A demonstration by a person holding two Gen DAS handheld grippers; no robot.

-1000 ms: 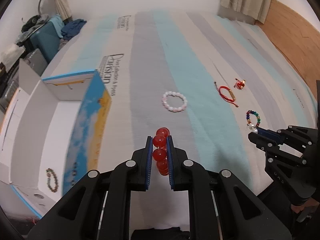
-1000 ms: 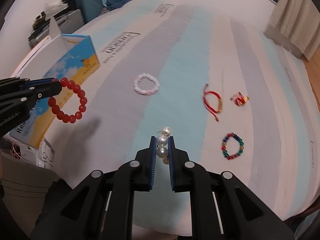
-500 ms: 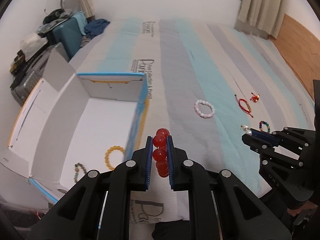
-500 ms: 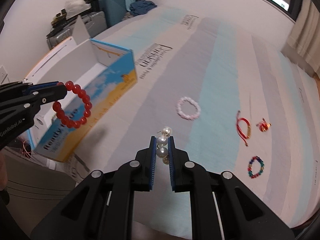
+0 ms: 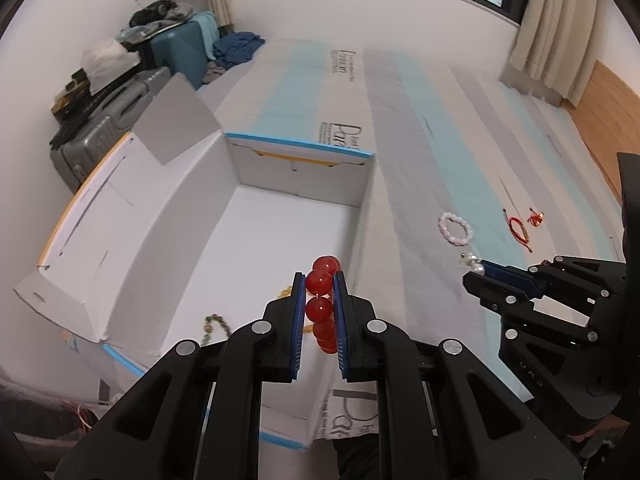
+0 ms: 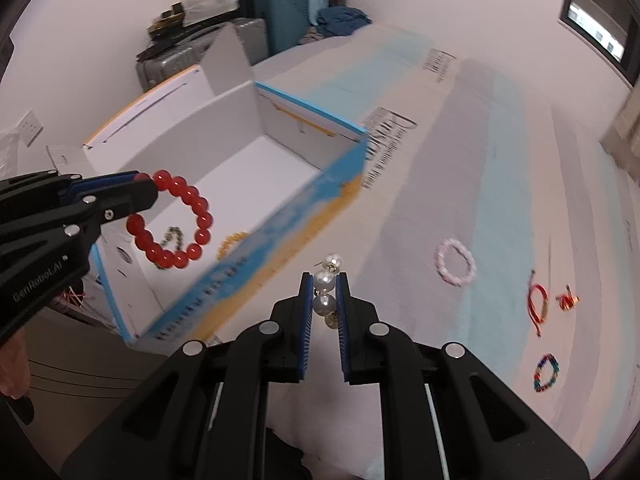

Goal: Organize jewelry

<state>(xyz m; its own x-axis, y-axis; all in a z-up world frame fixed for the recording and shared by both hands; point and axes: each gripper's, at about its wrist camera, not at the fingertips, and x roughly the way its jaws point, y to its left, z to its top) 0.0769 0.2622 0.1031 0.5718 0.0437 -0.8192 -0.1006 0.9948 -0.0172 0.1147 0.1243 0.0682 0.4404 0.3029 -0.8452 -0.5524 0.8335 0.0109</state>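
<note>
My left gripper (image 5: 319,280) is shut on a red bead bracelet (image 5: 322,304) and holds it in the air over the open white box (image 5: 192,216); the bracelet hangs as a ring in the right wrist view (image 6: 176,224). My right gripper (image 6: 324,280) is shut on a pearl earring (image 6: 325,292), above the bed just right of the box (image 6: 280,208). It also shows in the left wrist view (image 5: 476,268). A yellow bracelet (image 6: 231,240) and a dark bead bracelet (image 6: 173,237) lie inside the box.
On the striped bedspread (image 6: 460,168) lie a pink bead bracelet (image 6: 456,263), a red cord bracelet (image 6: 537,304), a small red-gold charm (image 6: 567,300) and a multicolour bead bracelet (image 6: 546,373). Suitcases (image 5: 120,108) and clothes stand by the far wall.
Both grippers have swung left towards the box, each still holding its piece. The red bracelet has moved from over the bedspread to over the box's inside.
</note>
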